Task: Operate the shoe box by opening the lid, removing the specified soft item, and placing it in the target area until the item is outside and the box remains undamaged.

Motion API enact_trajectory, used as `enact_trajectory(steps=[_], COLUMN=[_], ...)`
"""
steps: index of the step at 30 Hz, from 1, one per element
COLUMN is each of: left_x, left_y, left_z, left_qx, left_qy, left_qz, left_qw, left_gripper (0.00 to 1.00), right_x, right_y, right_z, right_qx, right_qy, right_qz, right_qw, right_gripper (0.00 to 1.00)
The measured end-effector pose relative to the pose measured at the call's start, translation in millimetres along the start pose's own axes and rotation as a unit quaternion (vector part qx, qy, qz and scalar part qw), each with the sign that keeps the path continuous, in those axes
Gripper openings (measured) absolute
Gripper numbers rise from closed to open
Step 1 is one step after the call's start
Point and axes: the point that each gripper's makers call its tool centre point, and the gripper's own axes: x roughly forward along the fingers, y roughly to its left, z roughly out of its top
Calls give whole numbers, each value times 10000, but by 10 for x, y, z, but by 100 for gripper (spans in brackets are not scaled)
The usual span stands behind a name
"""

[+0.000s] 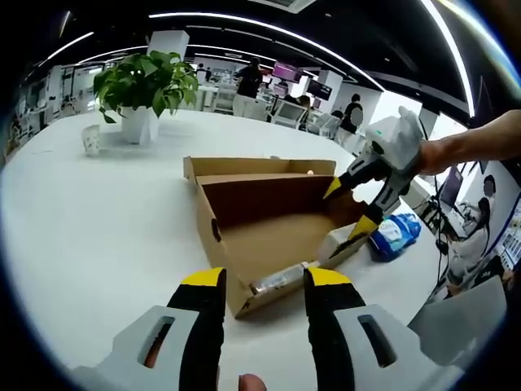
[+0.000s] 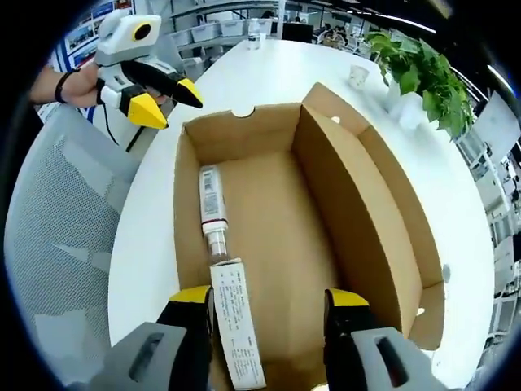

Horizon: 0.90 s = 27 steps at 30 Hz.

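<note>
The cardboard shoe box (image 1: 269, 220) lies open on the white table, its lid (image 2: 391, 212) folded back flat. Along one wall inside lie a small clear bottle (image 2: 213, 212) and a white printed carton (image 2: 236, 326); both also show as the bottle (image 1: 281, 279) and the carton (image 1: 338, 240). My right gripper (image 2: 269, 300) hovers open over the box end above the carton, seen as the right gripper (image 1: 362, 199). My left gripper (image 1: 264, 281) stands open just outside the opposite box end, also visible as the left gripper (image 2: 155, 94). A blue-and-white soft pack (image 1: 395, 236) rests on the table beside the box.
A potted plant (image 1: 146, 81) and a small cup (image 1: 91, 138) stand on the table beyond the box. A grey mesh chair (image 2: 57, 244) stands at the table's edge by the left gripper. People and desks are in the background.
</note>
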Motion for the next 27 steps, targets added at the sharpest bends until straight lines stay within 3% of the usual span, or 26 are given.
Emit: enact_trajectory(steps=[4,8,11,20,27], left_x=[1,7,12,2,3], left_y=[-7,-16,-18,-12,-13], left_z=[1,-4,-4,-11,-17], left_qx=[24,37,51,46,48], left_qy=[0,11,21,25,39], left_qz=[-5,-23,-28,-1,5], left_qw=[10000,10000,10000,10000,10000], left_gripper=[38,39,39,38,38], right_x=[-10,35,76,180,256], right_y=[-35,118,123,99,124], right_z=[-9,54,-15,-190,-314], right_qx=[65,-30,-442,-438,-112], right_qy=[57,-58,237,691,850], right_qz=[-141,100,14,-70,-21], right_qw=[9999,9999,9987,9966,9963], right_gripper=[45,48,42,37,28])
